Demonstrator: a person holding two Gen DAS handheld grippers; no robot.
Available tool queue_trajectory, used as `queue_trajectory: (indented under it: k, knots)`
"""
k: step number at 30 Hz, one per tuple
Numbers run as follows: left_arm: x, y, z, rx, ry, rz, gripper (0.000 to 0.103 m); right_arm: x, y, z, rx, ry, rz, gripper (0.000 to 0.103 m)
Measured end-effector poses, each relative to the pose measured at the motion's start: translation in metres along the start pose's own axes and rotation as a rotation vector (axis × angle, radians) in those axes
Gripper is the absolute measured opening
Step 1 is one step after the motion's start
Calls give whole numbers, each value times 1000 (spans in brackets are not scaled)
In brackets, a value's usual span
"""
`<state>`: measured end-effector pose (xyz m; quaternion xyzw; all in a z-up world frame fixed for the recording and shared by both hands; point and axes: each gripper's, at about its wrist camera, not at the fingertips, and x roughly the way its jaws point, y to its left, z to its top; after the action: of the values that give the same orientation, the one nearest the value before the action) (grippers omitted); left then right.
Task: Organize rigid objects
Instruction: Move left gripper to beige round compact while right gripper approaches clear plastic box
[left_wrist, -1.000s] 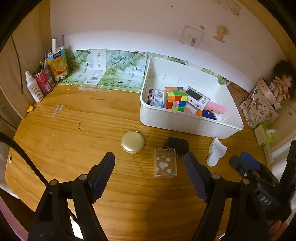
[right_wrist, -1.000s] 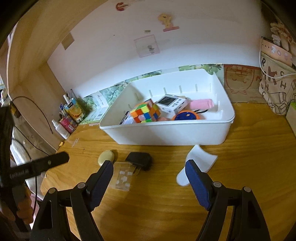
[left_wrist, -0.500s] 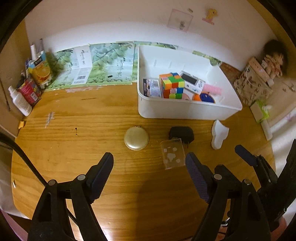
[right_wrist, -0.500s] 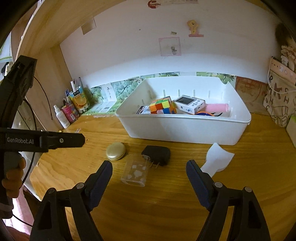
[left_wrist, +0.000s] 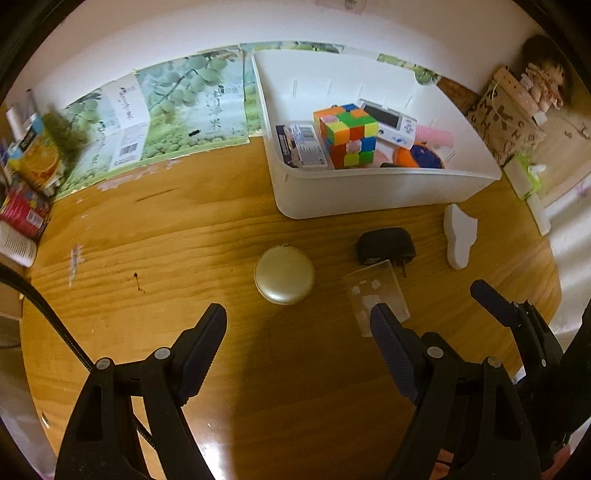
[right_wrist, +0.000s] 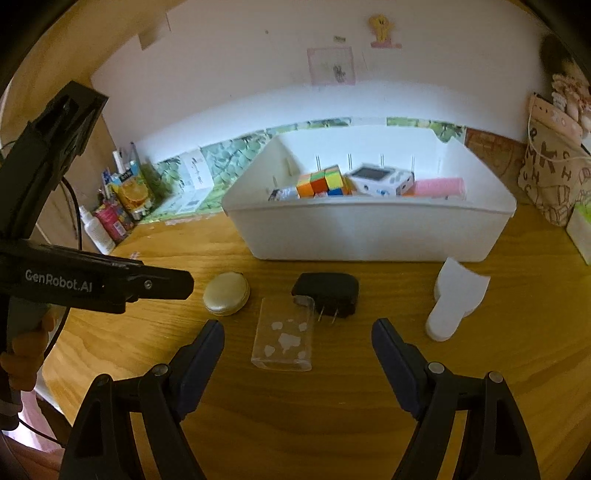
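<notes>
Clear case: the clear plastic case (right_wrist: 283, 338) lies flat on the wooden table (right_wrist: 332, 424), straight ahead of the right gripper (right_wrist: 297, 339) and between the lines of its two fingers, apart from both pads.
Right gripper: jaws wide apart, holding nothing; tips low over the table, just short of the case's near edge.
Black charger: the black charger (right_wrist: 327, 293) lies just behind the case with its prongs pointing toward the gripper; the case's far corner overlaps it in view.
Gold compact: the round gold compact (left_wrist: 284, 275) sits to the left of the case, ahead of the left gripper (left_wrist: 297, 325) and roughly between its finger lines.
Left gripper: jaws wide apart, empty; its right finger (left_wrist: 391, 350) covers the near corner of the case in the left wrist view, whether it touches cannot be told.
White foam piece: the white foam piece (right_wrist: 458, 299) lies right of the charger, apart from it, near the bin's front corner.
White bin: the white bin (right_wrist: 369, 236) stands behind all four loose things and holds a colour cube (left_wrist: 347, 134), a small white handheld device (left_wrist: 389, 123), a pink roller (right_wrist: 439, 186) and a printed packet (left_wrist: 303, 146).
Person: a hand (right_wrist: 24, 365) grips the left gripper's handle at the left edge of the right wrist view.
</notes>
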<state>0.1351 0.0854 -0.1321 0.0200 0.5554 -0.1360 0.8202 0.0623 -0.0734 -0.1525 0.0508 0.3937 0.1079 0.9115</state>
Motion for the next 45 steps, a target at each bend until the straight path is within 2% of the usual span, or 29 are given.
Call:
queue_trajectory:
  k: [8,15,20,32,45]
  knots:
    - [29,14,17,4,72,-8,83,30,13,-5,11,113,-42,82]
    - [52,24,25,-44,121,-32,83,45,16,-5,-6,180,-54,82]
    - [63,24,30,-42,137,-23,83,55,17,-4,-22,215,-50,82]
    - [86,20,34,-17,164,6,82,72,25,0,-77,257,-38,81]
    - [108,26,43,-28,186,-27,78,82,26,3,-94,276,-22,67]
